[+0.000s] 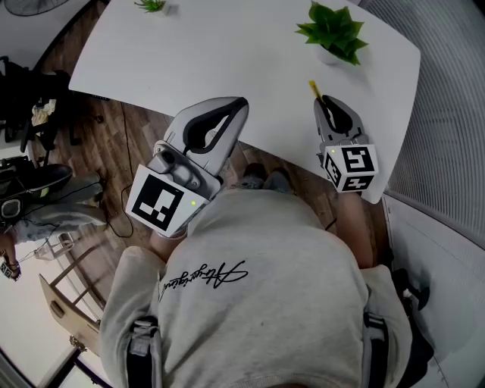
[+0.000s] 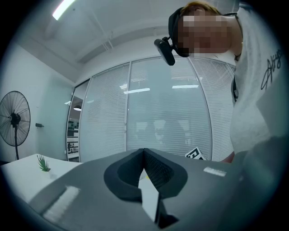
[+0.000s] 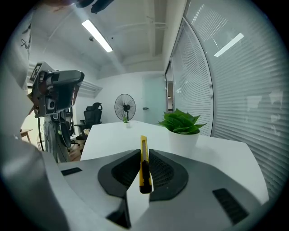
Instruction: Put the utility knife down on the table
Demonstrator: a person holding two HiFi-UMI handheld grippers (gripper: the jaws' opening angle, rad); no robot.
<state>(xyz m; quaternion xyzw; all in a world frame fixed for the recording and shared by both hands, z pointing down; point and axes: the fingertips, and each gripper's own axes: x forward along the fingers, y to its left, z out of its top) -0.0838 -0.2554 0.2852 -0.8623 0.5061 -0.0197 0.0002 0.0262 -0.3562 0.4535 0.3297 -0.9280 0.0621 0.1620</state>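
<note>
Yellow utility knife (image 3: pixel 143 168) clamped in R gripper (image 1: pixel 326 101) over white table (image 1: pixel 227 53), L gripper (image 2: pixel 144 151) closed w/ nothing inside.

White table (image 1: pixel 227 57), leafy potted plant (image 1: pixel 333 32), smaller plant (image 1: pixel 151 5) at far edge
</note>
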